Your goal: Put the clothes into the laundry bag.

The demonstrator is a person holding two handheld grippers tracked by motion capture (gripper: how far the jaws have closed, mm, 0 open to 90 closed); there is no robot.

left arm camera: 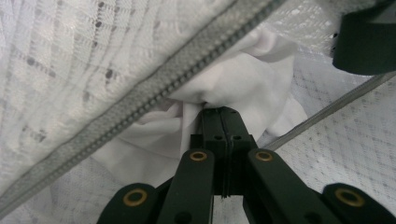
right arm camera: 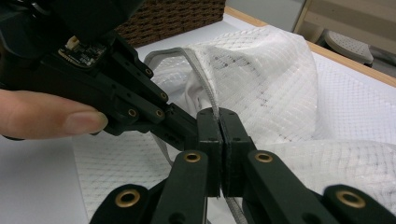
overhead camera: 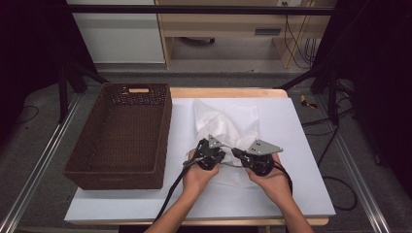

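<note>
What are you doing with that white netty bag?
A person holds a gripper in each hand over a white mesh bag on the table. The right gripper is shut on the bag's zipper edge. The left gripper is shut on white cloth at the bag's opening, just under the zipper. A brown basket sits to the left.

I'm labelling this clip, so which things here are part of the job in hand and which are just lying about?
In the job:
mesh bag, zip edge pinched by the right gripper
white cloth inside the bag, pinched by the left gripper

Lying about:
basket, beside the bag
cables on the floor behind the table
</note>
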